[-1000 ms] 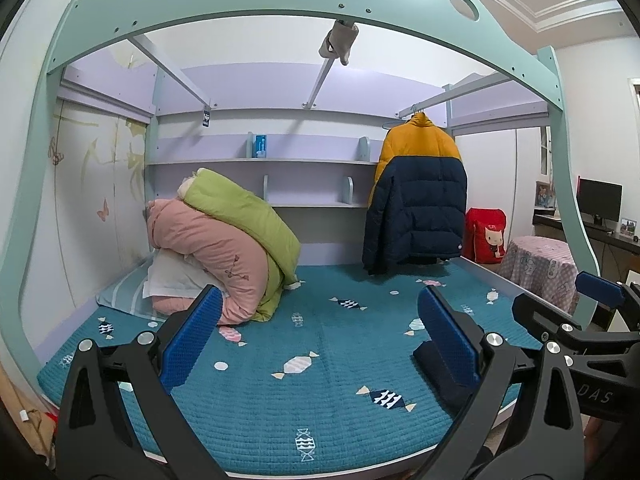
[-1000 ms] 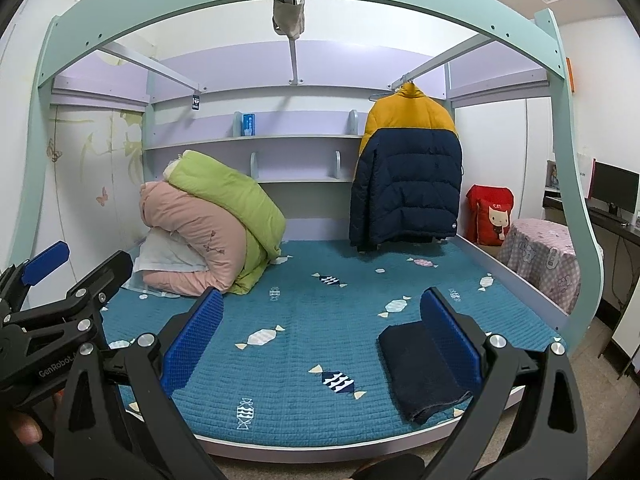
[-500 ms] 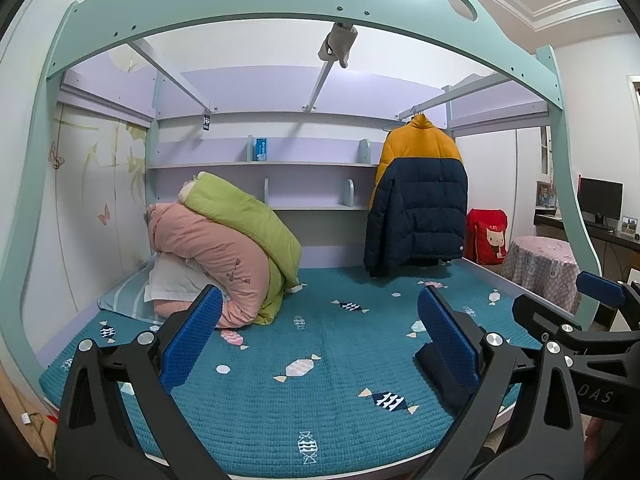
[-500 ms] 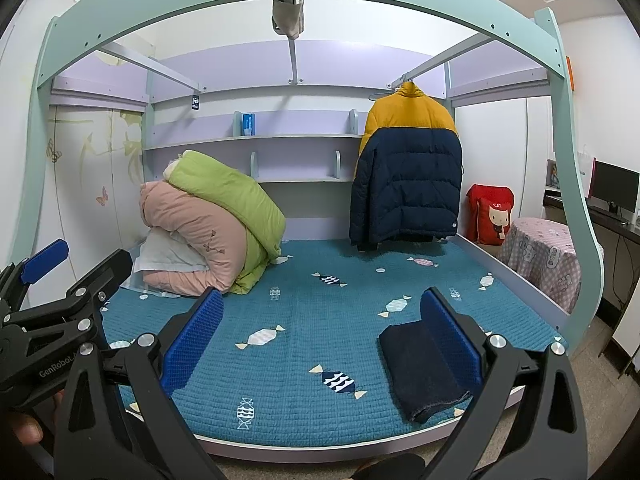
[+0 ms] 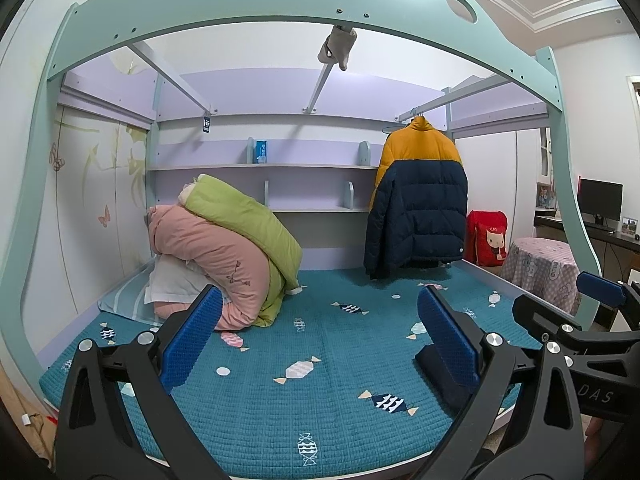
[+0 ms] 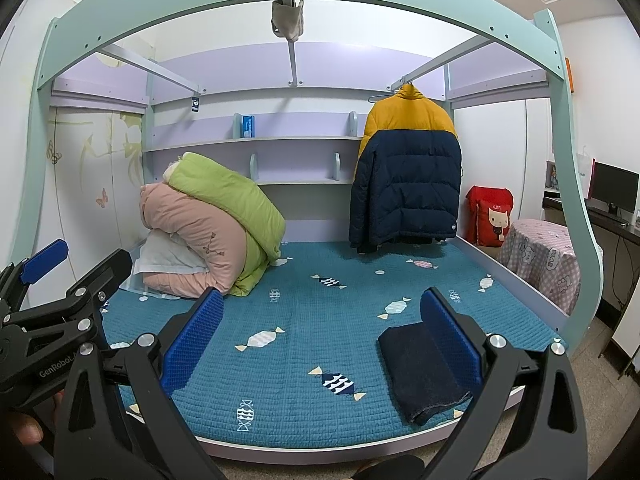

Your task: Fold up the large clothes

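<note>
The yellow-and-navy puffer jacket (image 6: 406, 168) hangs from a hanger on the rail under the upper bunk, at the far right end of the bed, its hem just above the teal quilted mattress cover (image 6: 320, 320). Nearer the front edge of that cover, on the right, lies a dark navy garment already folded into a flat rectangle (image 6: 420, 368). At the far left a pink duvet (image 6: 188, 240) and a green duvet (image 6: 228, 196) are piled against the wall.

Over the last second almost nothing has changed: both views have crept slightly toward the bed, and neither garment has moved. That suggests one piece is finished and the jacket is the next large item, not yet reached.

The left hand-held gripper (image 5: 320, 340) is released, jaws spread wide and empty over the mattress front. The right hand-held gripper (image 6: 320, 336) is likewise released and empty, its right jaw overlapping the folded garment in view; whether it touches cannot be told.
</note>
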Available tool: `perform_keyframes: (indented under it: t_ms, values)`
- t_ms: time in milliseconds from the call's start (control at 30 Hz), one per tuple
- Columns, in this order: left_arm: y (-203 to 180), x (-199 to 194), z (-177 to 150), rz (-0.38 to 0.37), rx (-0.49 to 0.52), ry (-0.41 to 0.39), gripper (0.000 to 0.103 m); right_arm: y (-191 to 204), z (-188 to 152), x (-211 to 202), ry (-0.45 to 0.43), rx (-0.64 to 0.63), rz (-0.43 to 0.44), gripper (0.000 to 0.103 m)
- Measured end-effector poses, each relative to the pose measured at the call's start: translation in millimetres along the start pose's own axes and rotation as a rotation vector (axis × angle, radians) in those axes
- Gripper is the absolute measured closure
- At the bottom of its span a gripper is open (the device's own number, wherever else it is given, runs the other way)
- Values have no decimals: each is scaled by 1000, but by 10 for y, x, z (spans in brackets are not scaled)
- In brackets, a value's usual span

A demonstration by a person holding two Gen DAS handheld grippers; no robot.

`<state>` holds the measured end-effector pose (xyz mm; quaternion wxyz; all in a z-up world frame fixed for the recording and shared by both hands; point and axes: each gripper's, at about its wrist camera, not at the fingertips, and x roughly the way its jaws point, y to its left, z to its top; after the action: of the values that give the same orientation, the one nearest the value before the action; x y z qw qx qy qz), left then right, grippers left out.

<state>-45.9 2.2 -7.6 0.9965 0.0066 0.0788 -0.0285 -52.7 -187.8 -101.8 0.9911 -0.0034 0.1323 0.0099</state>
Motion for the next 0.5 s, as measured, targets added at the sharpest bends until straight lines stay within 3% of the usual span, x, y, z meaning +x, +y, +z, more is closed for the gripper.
perform_keyframes:
  t_ms: [500]
  values:
    - [-25, -14, -7, 3, 1, -1, 5, -2, -2, 0, 0, -1, -1, 8]
